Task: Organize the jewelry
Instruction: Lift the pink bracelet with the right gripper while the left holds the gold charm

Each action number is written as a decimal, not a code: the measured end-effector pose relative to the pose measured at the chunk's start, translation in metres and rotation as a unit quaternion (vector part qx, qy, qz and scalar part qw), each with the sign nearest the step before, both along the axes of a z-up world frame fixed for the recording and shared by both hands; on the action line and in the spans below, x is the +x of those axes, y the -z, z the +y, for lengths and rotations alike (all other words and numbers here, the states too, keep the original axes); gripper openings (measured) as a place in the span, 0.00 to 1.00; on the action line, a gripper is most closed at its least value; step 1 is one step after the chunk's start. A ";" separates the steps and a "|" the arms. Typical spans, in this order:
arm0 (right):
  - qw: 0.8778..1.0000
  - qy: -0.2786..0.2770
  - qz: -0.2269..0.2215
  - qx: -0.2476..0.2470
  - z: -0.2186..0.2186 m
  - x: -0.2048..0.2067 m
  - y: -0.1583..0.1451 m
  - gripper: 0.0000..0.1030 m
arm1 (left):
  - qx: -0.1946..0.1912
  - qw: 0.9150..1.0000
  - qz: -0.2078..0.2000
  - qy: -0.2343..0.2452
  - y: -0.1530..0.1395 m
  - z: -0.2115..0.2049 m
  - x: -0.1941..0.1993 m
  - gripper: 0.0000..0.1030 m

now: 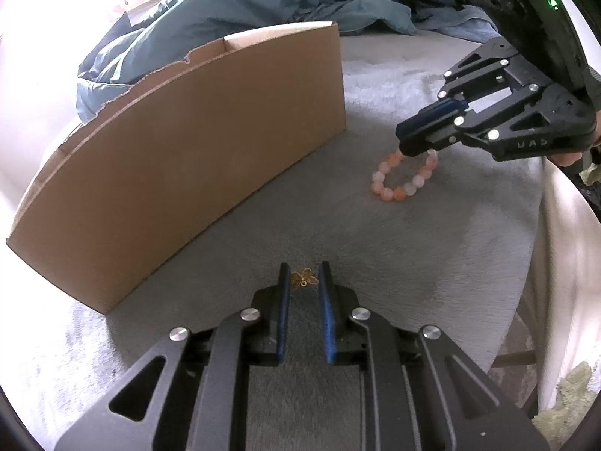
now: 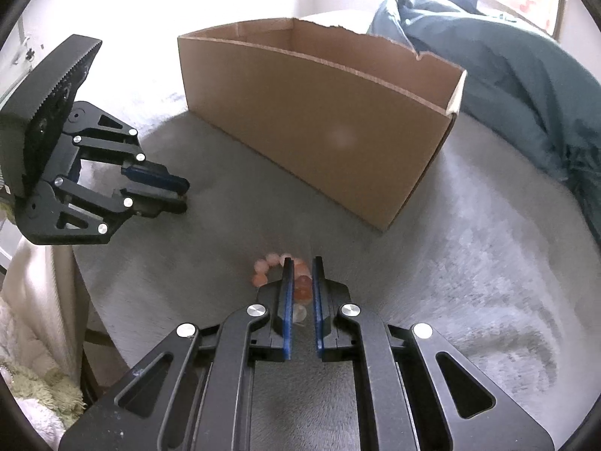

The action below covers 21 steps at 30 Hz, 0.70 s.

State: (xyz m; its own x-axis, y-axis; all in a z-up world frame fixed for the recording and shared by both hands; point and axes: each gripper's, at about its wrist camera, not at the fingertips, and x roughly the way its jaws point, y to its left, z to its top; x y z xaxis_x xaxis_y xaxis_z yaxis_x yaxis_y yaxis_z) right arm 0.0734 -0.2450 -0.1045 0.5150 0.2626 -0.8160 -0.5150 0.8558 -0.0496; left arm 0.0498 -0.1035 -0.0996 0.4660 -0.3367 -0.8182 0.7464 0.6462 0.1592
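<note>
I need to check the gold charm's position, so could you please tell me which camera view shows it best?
The left wrist view: the charm lies on the grey cloth between the left gripper's fingertips. In the right wrist view, the left gripper hides it.

Bracelet point(image 1: 405, 176) right of box point(image 1: 180, 173)

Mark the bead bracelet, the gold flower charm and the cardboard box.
bead bracelet point(image 1: 398, 192), left wrist view, bottom beads.
gold flower charm point(image 1: 304, 279), left wrist view, centre.
cardboard box point(image 2: 319, 131), right wrist view, front wall.
</note>
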 end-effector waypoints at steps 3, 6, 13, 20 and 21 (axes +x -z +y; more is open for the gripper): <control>1.000 -0.001 -0.011 -0.001 0.002 -0.003 -0.007 0.07 | 0.001 1.000 -0.007 -0.003 -0.006 0.000 -0.003 0.13; 1.000 -0.001 -0.020 -0.005 0.007 -0.005 -0.014 0.07 | 0.000 1.000 -0.015 -0.003 -0.012 0.001 -0.008 0.13; 0.999 0.003 -0.038 -0.012 0.011 -0.014 -0.027 0.07 | -0.002 0.999 -0.034 -0.006 -0.027 0.005 -0.021 0.13; 0.998 0.008 -0.053 -0.020 0.012 -0.027 -0.040 0.07 | -0.003 0.999 -0.053 -0.007 -0.041 0.007 -0.032 0.13; 0.998 0.009 -0.055 -0.020 0.012 -0.028 -0.041 0.07 | -0.003 0.998 -0.054 -0.007 -0.043 0.007 -0.034 0.13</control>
